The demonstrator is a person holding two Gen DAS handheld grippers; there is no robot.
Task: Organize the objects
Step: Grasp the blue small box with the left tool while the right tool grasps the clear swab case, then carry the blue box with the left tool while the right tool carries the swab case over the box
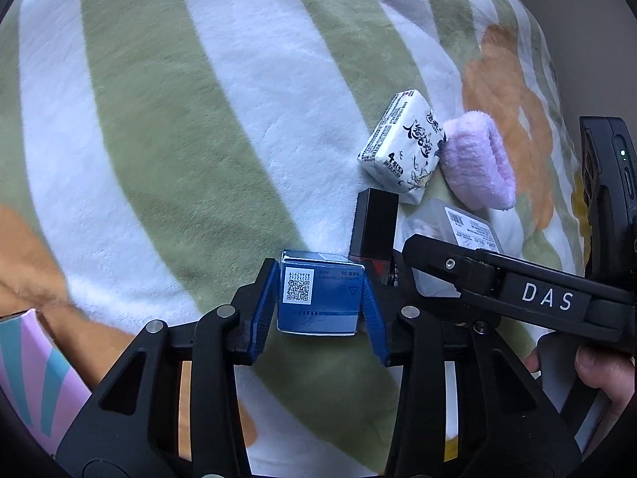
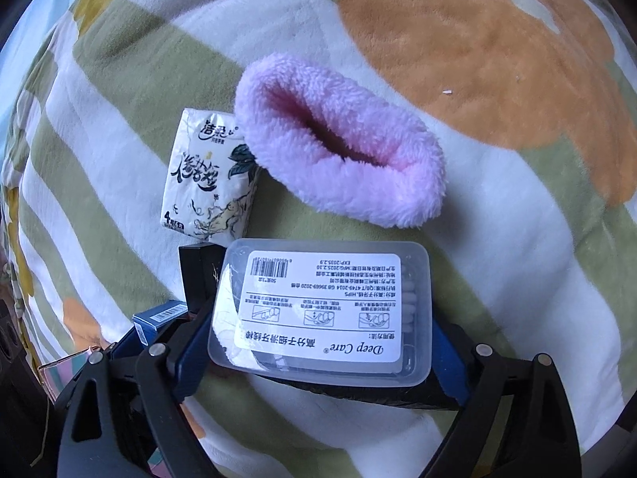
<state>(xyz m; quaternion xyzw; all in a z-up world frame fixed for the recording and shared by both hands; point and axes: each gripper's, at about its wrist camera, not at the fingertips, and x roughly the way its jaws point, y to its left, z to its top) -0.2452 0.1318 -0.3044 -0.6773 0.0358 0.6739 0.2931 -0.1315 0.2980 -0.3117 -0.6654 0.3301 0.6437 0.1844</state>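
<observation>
A small blue box (image 1: 320, 294) with a QR code on its upper face is clamped between the blue pads of the left gripper (image 1: 320, 302), and it is held just beside the black rectangular case (image 1: 376, 223), on that case's near side. A clear plastic floss box (image 2: 322, 306) with a white printed label is clamped across its width by the right gripper (image 2: 318, 330); it is held on the other side of the black case, touching or nearly touching it, though contact cannot be told for certain. Beyond the black case a white tissue pack (image 2: 209, 187) with black calligraphy is laid on the striped blanket (image 1: 159, 119), and a fluffy lilac cuff (image 2: 342, 143) is rested against the far corner of that pack. Whether either held box rests on the blanket cannot be told. A cluster appears to be under assembly around the black case, so the step in hand is judged to be the setting down of the two held boxes flush against it. For this to be done well, each box should be lowered level until it is borne by the blanket before the pads are parted, since the soft pile may let a box tip. The blue box should be kept square to the black case, and the case itself should not be nudged. Release is best made slowly and one side at a time.
</observation>
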